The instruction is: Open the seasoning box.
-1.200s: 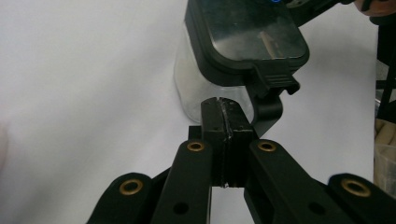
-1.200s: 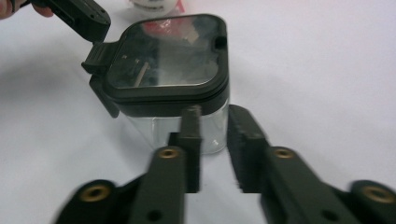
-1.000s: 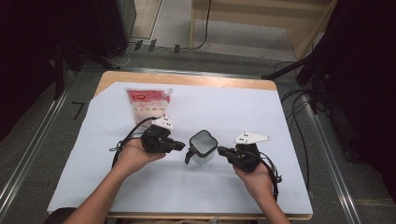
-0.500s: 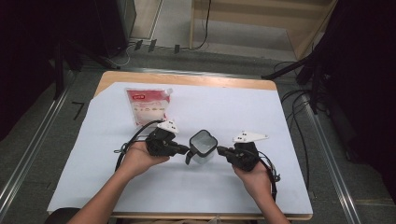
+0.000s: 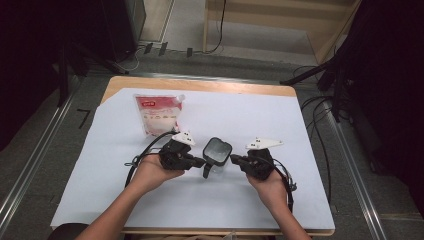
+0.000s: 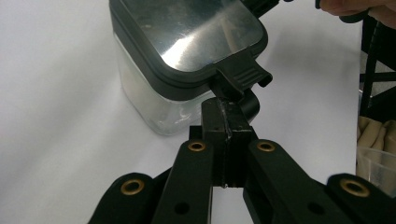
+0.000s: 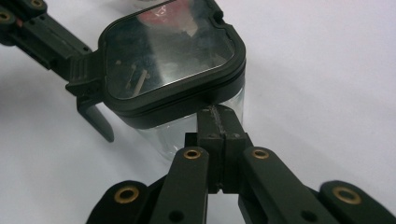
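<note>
Both tools closed, empty: left tool [image 5: 200, 162] at jar [image 5: 218, 151] latch [image 6: 243, 74], right tool [image 5: 235, 159] opposite. Jar may be tipped by uneven pushing.

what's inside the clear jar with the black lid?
Through the jar wall it looks empty, white sheet showing through. The glossy lid reflects, so the interior from above stays hidden.

No legible txt anywhere. Red-white pouch [image 5: 157, 114] at approx 11 o'clock on the table has a red label w/ white print, too small to read. Grey plates on both grippers carry tiny dark marks, also unreadable. Container lid [image 6: 187, 32]: no markings.
</note>
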Motion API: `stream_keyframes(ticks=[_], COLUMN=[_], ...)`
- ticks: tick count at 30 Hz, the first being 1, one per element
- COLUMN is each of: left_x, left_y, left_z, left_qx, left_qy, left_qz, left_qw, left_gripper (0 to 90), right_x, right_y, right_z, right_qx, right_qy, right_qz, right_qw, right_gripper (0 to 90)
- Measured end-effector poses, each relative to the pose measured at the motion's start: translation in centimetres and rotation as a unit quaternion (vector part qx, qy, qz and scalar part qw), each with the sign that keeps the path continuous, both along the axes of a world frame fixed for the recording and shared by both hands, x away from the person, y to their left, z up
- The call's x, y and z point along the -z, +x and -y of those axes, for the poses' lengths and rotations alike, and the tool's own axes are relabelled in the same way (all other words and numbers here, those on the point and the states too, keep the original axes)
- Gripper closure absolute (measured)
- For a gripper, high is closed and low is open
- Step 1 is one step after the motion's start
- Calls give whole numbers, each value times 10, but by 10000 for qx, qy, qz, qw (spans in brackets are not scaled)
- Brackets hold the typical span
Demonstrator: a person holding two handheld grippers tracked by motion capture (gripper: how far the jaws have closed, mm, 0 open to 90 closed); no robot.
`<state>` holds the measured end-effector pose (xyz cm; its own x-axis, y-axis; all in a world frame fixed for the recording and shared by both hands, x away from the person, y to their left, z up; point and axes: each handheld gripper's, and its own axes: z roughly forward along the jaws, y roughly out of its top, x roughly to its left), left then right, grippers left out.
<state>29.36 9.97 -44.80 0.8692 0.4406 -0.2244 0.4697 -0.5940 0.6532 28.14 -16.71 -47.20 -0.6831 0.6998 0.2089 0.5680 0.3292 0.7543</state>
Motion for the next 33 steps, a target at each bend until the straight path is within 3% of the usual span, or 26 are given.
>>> stream_keyframes(ticks=[17, 21, 29, 33], left_x=[2, 3, 6, 5], left_y=[-7, -8, -10, -10], left_z=[19, 24, 40, 38], left_qx=[-42, -61, -61, 3], left_qy=[66, -26, -197, -239], left_qz=[67, -50, 11, 4], left_qw=[9999, 10000, 9998, 9997], left_gripper=[900, 900, 900, 900], right_x=[4, 5, 8, 6], right_y=[13, 16, 23, 22], right_z=[-1, -3, -1, 1], right_qx=[34, 143, 278, 239], right_qy=[-29, -17, 70, 48], right_qz=[-46, -79, -119, -99], right_qw=[10000, 9999, 9995, 9997], right_gripper=[900, 900, 900, 900])
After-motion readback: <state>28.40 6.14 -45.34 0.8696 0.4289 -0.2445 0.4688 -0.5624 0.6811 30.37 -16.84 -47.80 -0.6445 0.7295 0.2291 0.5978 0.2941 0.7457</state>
